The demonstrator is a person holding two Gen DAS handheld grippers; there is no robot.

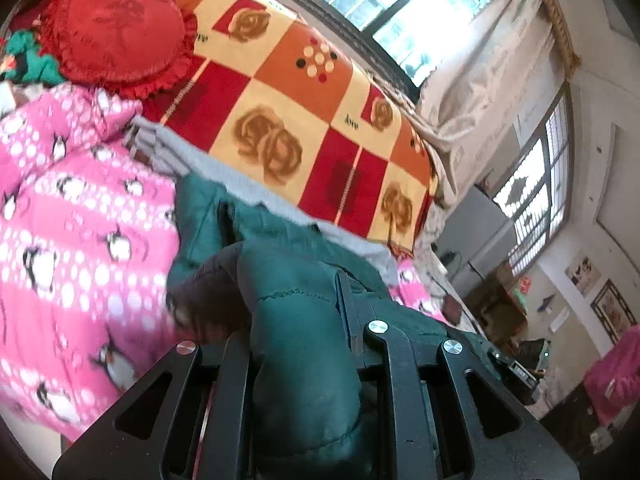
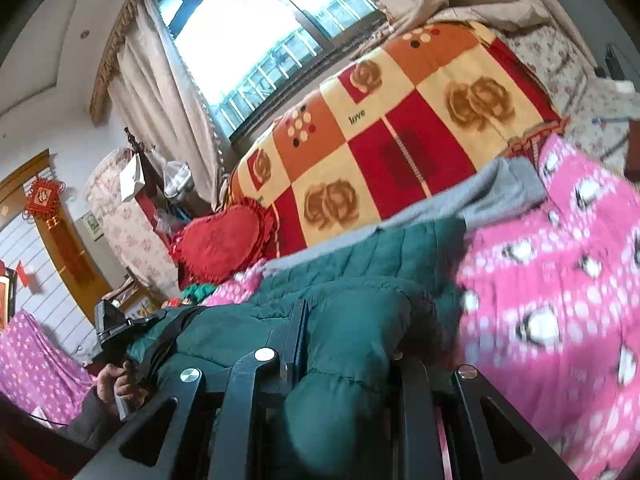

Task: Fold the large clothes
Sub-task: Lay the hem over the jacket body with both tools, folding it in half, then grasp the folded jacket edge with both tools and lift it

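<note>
Sunlit from the window (image 2: pixel 256 36), the pink penguin blanket (image 2: pixel 560 280) bore the green padded jacket (image 1: pixel 304 344), bunched between the closed jaws of left gripper (image 1: pixel 296 344) and right gripper (image 2: pixel 344 344), where slippery padding could probably slide free.

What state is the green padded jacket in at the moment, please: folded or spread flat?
Neither: the green padded jacket is bunched and lifted, clamped by the left hand-held gripper and right hand-held gripper, over the pink penguin blanket.
</note>
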